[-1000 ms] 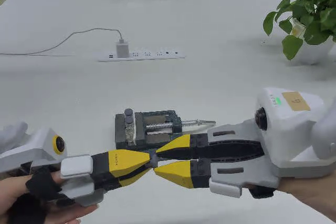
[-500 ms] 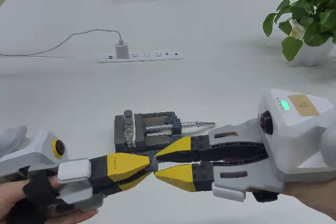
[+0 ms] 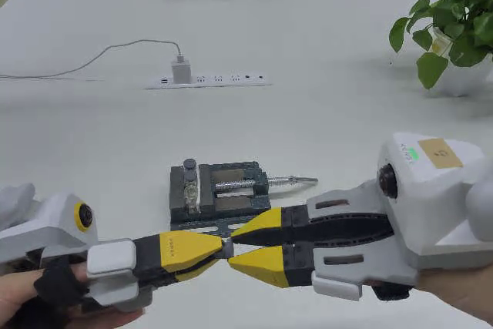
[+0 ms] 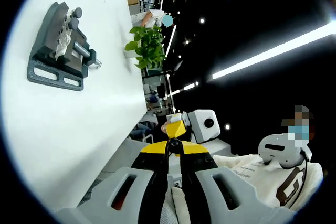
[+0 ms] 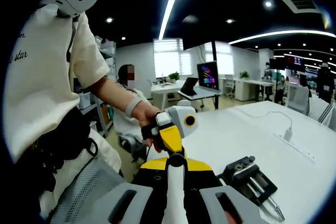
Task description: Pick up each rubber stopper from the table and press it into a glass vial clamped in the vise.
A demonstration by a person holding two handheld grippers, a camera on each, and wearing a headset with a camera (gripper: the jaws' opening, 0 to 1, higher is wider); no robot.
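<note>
Near the vise (image 3: pixel 231 194), left hand-held gripper (image 3: pixel 220 248) and right hand-held gripper (image 3: pixel 233 246) both pinch one rubber stopper (image 3: pixel 226 246), seemingly mid-handover; one must release.

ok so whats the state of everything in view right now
left gripper: shut on the rubber stopper
right gripper: tips around the same stopper, grip unclear
vise: closed on the glass vials
glass vials: upright, two capped with dark stoppers
power strip: one white charger plugged in
plant: upright in its pot
</note>
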